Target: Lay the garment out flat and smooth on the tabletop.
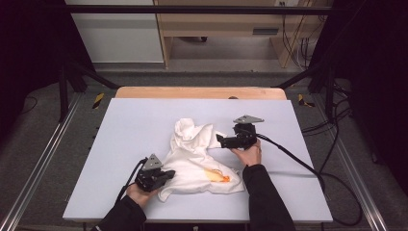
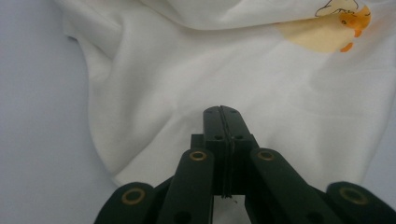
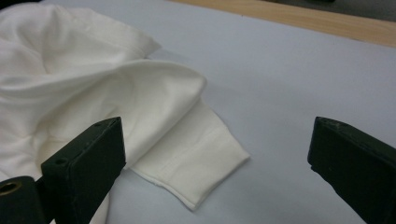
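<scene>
A crumpled white shirt [image 1: 192, 156] with an orange duck print [image 1: 219, 175] lies mid-table. My left gripper [image 1: 169, 174] rests at its near left edge. In the left gripper view its jaws [image 2: 222, 112] are pressed together on top of the white cloth [image 2: 187, 79], and I cannot tell whether any cloth is pinched; the duck print [image 2: 338, 28] shows at the top right. My right gripper [image 1: 220, 140] is beside the shirt's right side, open wide. In the right gripper view a flat sleeve cuff [image 3: 196, 163] lies on the table just ahead of the right gripper [image 3: 217, 126], touching neither jaw.
The pale blue table top [image 1: 139, 120] has bare room all around the shirt. A wooden strip [image 1: 199, 92] runs along its far edge. The right gripper's black cable [image 1: 293, 156] trails across the table to the right. Metal rails flank both sides.
</scene>
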{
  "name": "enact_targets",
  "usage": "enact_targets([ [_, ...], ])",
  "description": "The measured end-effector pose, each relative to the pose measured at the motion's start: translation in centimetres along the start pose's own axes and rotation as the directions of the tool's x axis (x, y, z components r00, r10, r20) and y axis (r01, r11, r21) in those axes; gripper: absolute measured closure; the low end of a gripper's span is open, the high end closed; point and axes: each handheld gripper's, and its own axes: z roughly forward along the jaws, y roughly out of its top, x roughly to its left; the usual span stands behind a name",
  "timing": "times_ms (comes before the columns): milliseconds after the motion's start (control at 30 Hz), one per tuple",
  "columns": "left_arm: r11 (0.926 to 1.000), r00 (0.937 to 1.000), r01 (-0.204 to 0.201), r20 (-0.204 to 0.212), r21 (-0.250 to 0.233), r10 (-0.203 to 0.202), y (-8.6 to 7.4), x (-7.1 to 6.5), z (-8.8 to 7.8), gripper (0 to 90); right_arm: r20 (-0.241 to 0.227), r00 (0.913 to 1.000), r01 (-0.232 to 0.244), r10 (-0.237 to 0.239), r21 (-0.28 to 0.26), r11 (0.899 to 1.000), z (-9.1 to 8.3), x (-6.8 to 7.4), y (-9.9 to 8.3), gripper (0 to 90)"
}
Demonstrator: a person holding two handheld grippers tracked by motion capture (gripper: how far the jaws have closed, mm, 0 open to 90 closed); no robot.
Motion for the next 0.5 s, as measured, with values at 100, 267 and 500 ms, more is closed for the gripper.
enact_targets([
  [100, 1.0, 1.0, 0.0, -0.001, 0.0, 0.0, 0.0, 0.0, 0.0, 89.4, 0.0, 1.0, -0.002, 0.002, 0.033, 0.999, 0.7, 0.0, -0.5, 5.1],
  [267, 1.0, 1.0, -0.001, -0.001, 0.001, 0.001, 0.0, 0.0, 0.0, 89.4, 0.012, 0.9999, 0.0, -0.001, 0.091, 0.996, 2.0, 0.0, -1.3, 5.6],
  [500, 1.0, 1.0, -0.001, -0.001, 0.001, 0.001, 0.0, 0.0, 0.0, 89.4, 0.018, 0.9998, 0.01, -0.012, 0.152, 0.988, 3.1, 0.0, -2.0, 9.7],
])
